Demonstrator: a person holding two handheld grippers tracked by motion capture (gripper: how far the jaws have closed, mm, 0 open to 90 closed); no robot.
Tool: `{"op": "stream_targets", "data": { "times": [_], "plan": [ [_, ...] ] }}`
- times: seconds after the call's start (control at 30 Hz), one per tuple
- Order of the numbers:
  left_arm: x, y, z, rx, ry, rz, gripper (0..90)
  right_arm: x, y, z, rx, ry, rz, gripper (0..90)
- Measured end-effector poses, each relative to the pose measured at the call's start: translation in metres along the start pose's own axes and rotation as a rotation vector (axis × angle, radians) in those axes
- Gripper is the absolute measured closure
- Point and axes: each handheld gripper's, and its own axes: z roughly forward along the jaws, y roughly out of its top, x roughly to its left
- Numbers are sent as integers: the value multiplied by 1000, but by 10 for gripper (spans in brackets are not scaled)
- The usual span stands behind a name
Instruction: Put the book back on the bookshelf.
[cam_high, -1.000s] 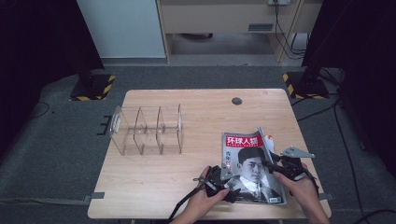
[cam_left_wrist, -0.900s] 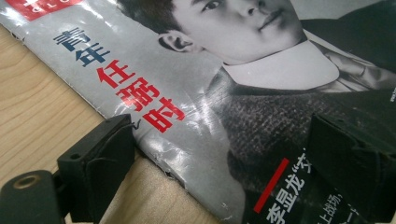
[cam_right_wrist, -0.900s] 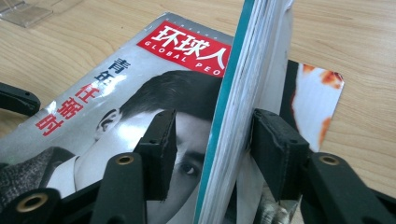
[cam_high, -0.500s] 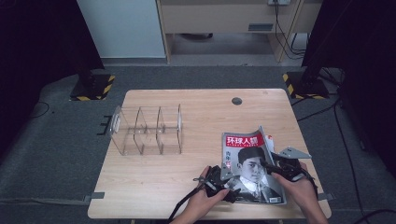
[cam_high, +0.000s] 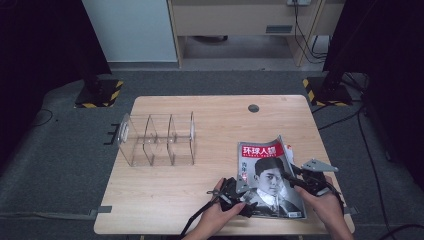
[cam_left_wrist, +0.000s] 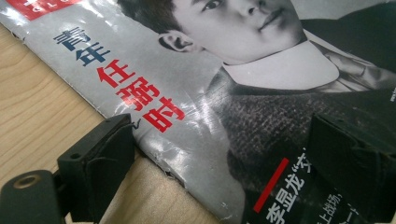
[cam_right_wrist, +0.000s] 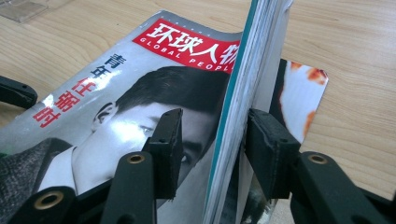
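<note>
Right of the clear rack (cam_high: 156, 139), the magazine (cam_high: 270, 180) lies uncollected; right tongs (cam_right_wrist: 212, 140) straddle its lifted edge, left tongs (cam_left_wrist: 224, 163) gape at its spine

We cannot see the near corner of the magazine (cam_high: 270, 180) from above, since the left gripper (cam_high: 239, 191) and a hand cover it. The small print on its cover is too fine to read there. In the left gripper view, the picture's edges cut off the cover, and one jaw hides its lower right part.
</note>
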Motion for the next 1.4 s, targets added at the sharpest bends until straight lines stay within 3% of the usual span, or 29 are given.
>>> {"op": "stream_targets", "data": {
  "times": [0.33,0.5,0.67,0.83,1.1,1.4],
  "plan": [
    [-1,0,0,-2,2,1,76,-2,-1,-6,21,7,24,681],
    [-1,0,0,-2,3,0,76,-1,-2,-5,31,21,35,684],
    [-1,0,0,-2,2,0,76,-1,-1,1,23,42,45,606],
    [-1,0,0,-1,1,-1,75,-2,-2,10,26,89,98,546],
    [0,0,0,1,0,1,73,-3,-4,17,64,92,105,426],
    [0,0,0,1,0,3,73,-7,0,13,75,154,140,299]
  ]
}}
